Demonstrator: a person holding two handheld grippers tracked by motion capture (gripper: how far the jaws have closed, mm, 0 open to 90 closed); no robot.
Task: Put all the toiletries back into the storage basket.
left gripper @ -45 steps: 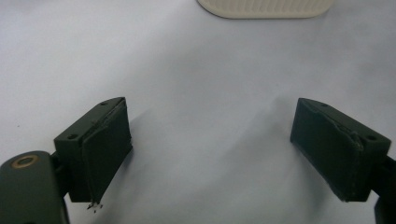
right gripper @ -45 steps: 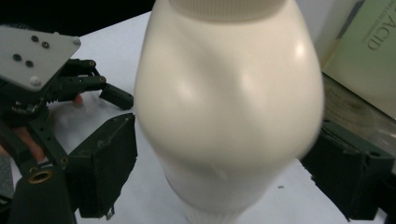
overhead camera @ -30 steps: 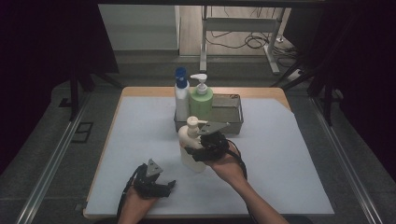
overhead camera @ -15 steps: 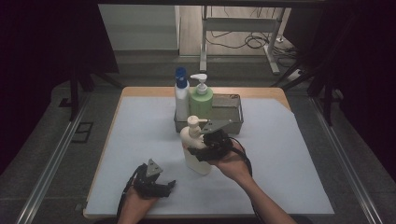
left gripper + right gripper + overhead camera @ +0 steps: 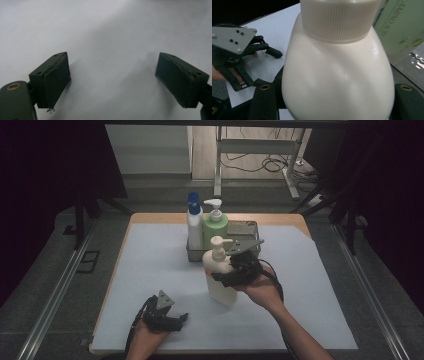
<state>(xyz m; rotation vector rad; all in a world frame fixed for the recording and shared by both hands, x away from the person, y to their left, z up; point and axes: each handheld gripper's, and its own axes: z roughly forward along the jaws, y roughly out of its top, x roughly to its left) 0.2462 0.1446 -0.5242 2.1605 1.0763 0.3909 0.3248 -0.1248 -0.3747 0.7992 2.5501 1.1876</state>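
A wooden counter (image 5: 150,218) carries a pale sheet (image 5: 310,290) that covers nearly all of its top; the room around it is dark, with a grey floor, metal rails along both sides and cables on the floor beyond the far edge. At the far middle of the sheet stands a metal tray (image 5: 247,226) with a blue-capped bottle (image 5: 194,222) and a green pump bottle (image 5: 215,224) upright at its left end.

The cream pump bottle (image 5: 218,275) is near the middle of the sheet, just in front of the tray. Its long axis is close to upright, leaning slightly, with the pump head on top and the nozzle pointing right, toward the tray.

The right claw (image 5: 226,276) comes at the bottle from the right, the hand beneath it and the forearm running in from the bottom edge. Its jaws stand either side of the bottle's shoulder (image 5: 337,75) and grip it.

The left claw (image 5: 181,319) rests low near the sheet's front edge, pointing right, its jaws wide apart with nothing between them, over bare sheet.
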